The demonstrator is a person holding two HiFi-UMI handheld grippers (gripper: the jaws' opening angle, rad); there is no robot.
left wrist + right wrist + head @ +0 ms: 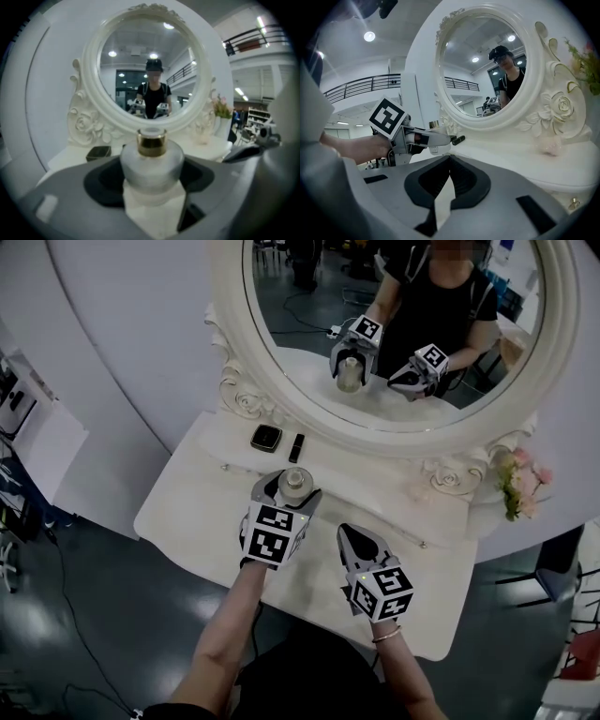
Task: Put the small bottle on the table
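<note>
- The left gripper [291, 493] is clamped on the bottle [294, 482]. In the left gripper view its jaws press on both sides of the frosted body [151, 164], below the gold collar [151, 143].
- The bottle stands upright in the grip. Its long axis is vertical and its neck points up, so I judge it needs no turning before I put it down.
- In the head view the bottle is in the centre of the frame, over the bare middle of the table [206, 486]. The compact [266, 438] and the lipstick [296, 447] lie above it in the frame, nearer to the mirror [281, 381], and apart from it.
- The table is straight under the bottle, so the coming move is only downward, I think. I cannot tell if the base already touches the top.
- The right gripper [361, 542] is at the lower right of the bottle in the head view, near it but not touching. Its jaws are together with nothing between them [449, 161].
- The left hand has the bottle, so I judge that the right one has nothing to do in this step.
</note>
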